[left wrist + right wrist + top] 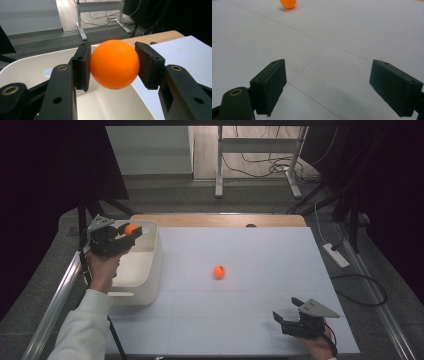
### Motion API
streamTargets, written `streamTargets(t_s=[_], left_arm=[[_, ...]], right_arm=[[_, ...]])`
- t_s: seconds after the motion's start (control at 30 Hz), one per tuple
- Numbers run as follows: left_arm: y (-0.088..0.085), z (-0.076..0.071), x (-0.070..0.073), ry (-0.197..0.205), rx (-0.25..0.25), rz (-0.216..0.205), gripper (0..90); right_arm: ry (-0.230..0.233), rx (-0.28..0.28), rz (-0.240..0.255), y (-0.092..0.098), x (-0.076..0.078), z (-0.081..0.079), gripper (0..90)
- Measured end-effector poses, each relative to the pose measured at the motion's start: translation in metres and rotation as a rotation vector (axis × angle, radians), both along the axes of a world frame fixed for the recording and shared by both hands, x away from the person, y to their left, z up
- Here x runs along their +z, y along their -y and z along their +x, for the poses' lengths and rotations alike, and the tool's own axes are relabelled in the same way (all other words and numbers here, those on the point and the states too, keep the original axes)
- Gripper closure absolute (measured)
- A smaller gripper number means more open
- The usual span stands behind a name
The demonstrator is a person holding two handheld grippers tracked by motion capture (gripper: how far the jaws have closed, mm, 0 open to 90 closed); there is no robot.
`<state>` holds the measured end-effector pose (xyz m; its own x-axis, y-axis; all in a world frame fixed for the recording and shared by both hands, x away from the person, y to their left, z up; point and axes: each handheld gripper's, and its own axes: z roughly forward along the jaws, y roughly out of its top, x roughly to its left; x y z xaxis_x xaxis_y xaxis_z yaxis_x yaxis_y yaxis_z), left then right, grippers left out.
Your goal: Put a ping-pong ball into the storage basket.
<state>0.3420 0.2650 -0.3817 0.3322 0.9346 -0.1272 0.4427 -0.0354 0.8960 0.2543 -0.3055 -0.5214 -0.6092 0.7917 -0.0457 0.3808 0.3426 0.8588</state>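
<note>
While my left fingers (113, 66) pinch the orange ball (114, 64) above the white bin (145, 265), a release too near the rim could bounce it onto the bench (250, 310); my right fingers (332, 87) gape, empty.

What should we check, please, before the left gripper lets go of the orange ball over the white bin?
1. Left gripper grip: jaws pressed on both sides of the held ball: ok.
2. Ball above the white bin: the left gripper view shows bin floor beneath it: ok.
3. Bin upright, opening facing up: ok.
4. Drop height above the bin floor: cannot tell.
5. Right gripper: jaws open, nothing between them, low at the near right of the table, away from the bin: ok.
6. Second ball lies mid-table, apart from both grippers: ok.
</note>
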Motion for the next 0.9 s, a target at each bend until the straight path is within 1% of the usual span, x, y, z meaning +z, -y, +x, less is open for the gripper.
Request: streamTargets(t_s=[0.13, 0.27, 0.37, 0.4, 0.53, 0.57, 0.73, 0.77, 0.9], left_arm=[[-0.001, 0.003, -0.001, -0.01, 0.006, 0.007, 49.8], [-0.003, 0.008, -0.004, -0.031, 0.013, 0.014, 49.9], [-0.004, 0.013, -0.007, -0.061, 0.016, 0.024, 49.8], [-0.004, 0.013, -0.007, -0.061, 0.016, 0.024, 49.8], [-0.005, 0.02, -0.011, -0.096, 0.018, 0.036, 49.8], [-0.005, 0.02, -0.011, -0.096, 0.018, 0.036, 49.8], [-0.005, 0.027, -0.015, -0.126, 0.023, 0.044, 49.8], [-0.005, 0.027, -0.015, -0.126, 0.023, 0.044, 49.7], [-0.005, 0.032, -0.019, -0.158, 0.019, 0.05, 49.7]], right_arm=[[-0.001, 0.0, -0.001, 0.0, 0.0, 0.0, 14.2], [-0.002, 0.001, -0.001, 0.0, 0.0, 0.0, 14.3], [-0.002, 0.0, 0.0, 0.0, 0.0, 0.0, 14.3], [-0.002, 0.0, 0.0, 0.0, 0.0, 0.0, 14.3], [-0.004, 0.001, 0.0, 0.0, -0.001, 0.0, 14.3], [-0.004, 0.001, 0.0, 0.0, -0.001, 0.0, 14.3], [-0.003, 0.0, -0.001, 0.0, -0.001, 0.0, 14.4], [-0.003, 0.0, -0.001, 0.0, -0.001, 0.0, 14.4], [-0.004, 0.0, -0.002, 0.0, -0.001, 0.0, 14.4]])
